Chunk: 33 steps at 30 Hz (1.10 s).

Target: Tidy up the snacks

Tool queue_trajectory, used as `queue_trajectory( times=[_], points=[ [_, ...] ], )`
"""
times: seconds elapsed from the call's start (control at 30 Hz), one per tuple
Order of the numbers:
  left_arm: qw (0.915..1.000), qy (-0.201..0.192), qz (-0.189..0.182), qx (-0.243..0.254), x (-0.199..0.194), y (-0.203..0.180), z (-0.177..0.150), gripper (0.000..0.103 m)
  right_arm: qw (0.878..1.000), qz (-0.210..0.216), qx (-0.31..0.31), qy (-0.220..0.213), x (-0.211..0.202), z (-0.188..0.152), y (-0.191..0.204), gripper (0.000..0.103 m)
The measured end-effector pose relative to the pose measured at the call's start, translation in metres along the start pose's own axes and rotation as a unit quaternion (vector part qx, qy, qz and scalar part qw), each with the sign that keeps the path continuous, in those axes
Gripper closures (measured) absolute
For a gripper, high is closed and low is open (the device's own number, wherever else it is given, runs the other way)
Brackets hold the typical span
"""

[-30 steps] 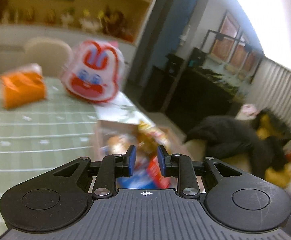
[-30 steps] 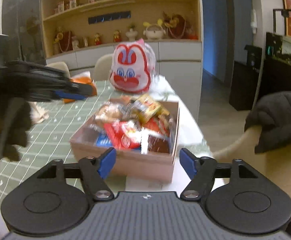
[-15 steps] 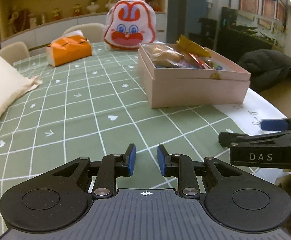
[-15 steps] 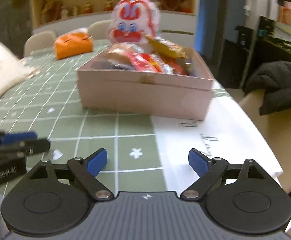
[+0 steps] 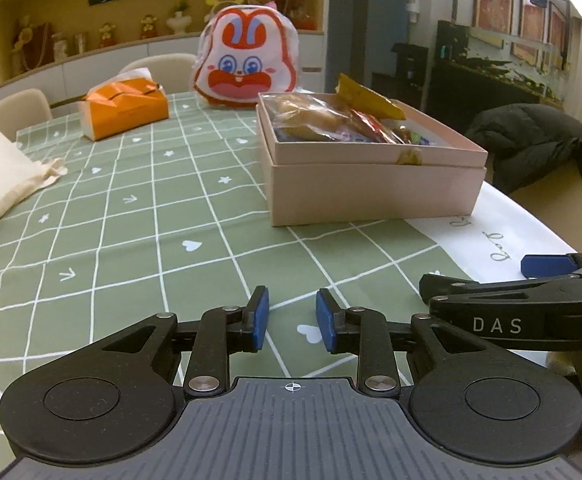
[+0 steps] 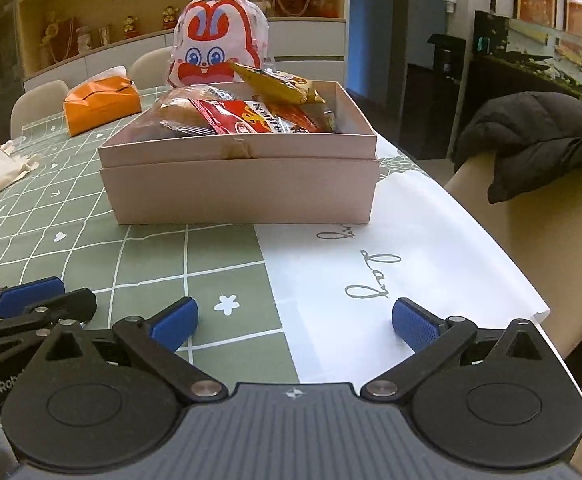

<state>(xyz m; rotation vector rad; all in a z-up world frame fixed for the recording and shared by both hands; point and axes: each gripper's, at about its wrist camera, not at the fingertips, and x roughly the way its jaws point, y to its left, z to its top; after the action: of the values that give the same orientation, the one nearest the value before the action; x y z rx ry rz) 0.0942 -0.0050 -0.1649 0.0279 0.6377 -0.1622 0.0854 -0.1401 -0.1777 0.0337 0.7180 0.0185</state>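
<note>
One pink box (image 6: 239, 192) sits on the table, its snack packets (image 6: 247, 118) heaped too thickly to count. Behind the box: one rabbit-face bag (image 5: 247, 66), one orange tissue pack (image 5: 125, 110). Two grippers (image 5: 292, 322) (image 6: 294, 320) face the box.

— What sits at the table's far end?
— A rabbit-face bag (image 5: 247, 65), with an orange tissue box (image 5: 125, 109) left of it.
— And off to the right?
— A dark jacket (image 6: 539, 142) draped over a chair.
</note>
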Motion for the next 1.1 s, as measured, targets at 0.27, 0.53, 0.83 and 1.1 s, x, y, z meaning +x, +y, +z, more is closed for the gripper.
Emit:
queue_trajectory(
  times=[0.27,0.53,0.83,1.1],
  points=[
    [0.9999,0.001,0.008,0.010,0.0007,-0.0042,0.0002,0.072,1.000,0.000,-0.001,0.000,-0.0012,-0.0008,-0.0005,0.000],
    [0.9999,0.001,0.008,0.007,0.0015,-0.0037,0.0009,0.072,1.000,0.000,-0.001,0.000,-0.0014,-0.0009,-0.0006,0.000],
    [0.9999,0.001,0.010,0.008,0.0016,-0.0038,0.0011,0.072,1.000,0.000,-0.001,0.000,-0.0017,-0.0010,-0.0006,0.000],
    [0.9999,0.001,0.010,0.007,0.0016,-0.0039,0.0012,0.072,1.000,0.000,-0.001,0.000,-0.0016,-0.0010,-0.0006,0.000]
  ],
)
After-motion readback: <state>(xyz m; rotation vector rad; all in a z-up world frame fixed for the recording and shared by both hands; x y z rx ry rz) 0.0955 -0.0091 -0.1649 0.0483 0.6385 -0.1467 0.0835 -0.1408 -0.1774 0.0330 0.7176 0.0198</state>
